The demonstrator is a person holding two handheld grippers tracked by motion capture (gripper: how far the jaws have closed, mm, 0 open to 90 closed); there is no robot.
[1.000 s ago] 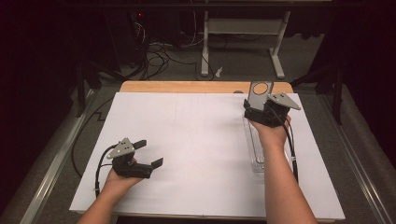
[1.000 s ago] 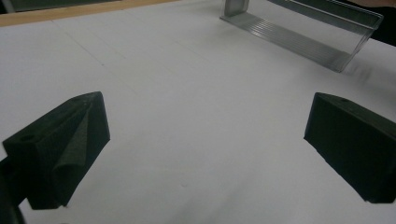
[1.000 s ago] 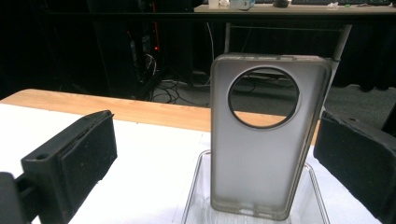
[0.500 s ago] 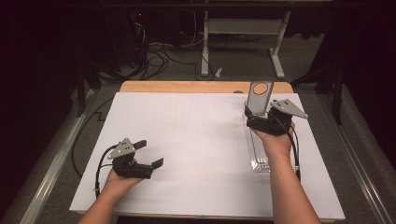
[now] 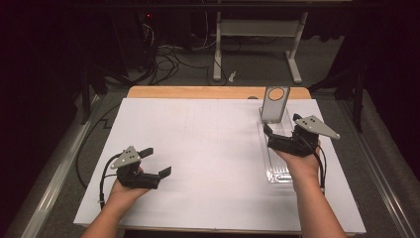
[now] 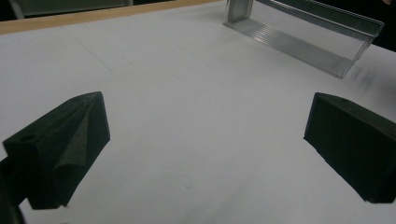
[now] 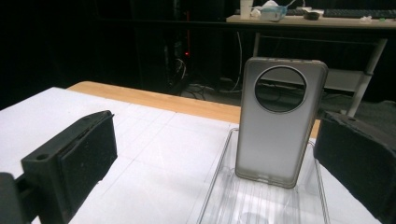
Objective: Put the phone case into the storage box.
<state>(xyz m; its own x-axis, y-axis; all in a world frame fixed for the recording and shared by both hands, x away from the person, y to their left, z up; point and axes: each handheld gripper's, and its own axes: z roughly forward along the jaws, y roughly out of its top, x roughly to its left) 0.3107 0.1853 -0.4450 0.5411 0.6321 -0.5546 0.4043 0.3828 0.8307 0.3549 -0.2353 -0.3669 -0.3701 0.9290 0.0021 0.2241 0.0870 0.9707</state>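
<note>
Jaws released on both grippers. High view: left gripper [image 5: 157,161] sits low over the white sheet [image 5: 208,148] at the near left of the desk [image 5: 198,92], jaws spread, nothing between them, the person's left hand [image 5: 124,191] behind it. Right gripper [image 5: 270,136] hangs over the clear plastic tray [image 5: 278,171] at the right side of the sheet, jaws apart and pointing at the grey phone case [image 5: 275,104], which stands upright at the tray's far end, close to the desk's wooden far edge; gripper and case are apart, not touching. Left gripper view: jaws wide, bare white sheet [image 6: 196,116] between them; the tray [image 6: 303,44] lies well off at upper right, with the foot of the case [image 6: 239,10] at its end. Right gripper view: jaws wide on either side of the frame, empty; the phone case [image 7: 275,130] stands upright in the tray [image 7: 219,186] straight ahead, its round camera cutout at the top, slightly nearer the right-hand jaw, touching neither
</note>
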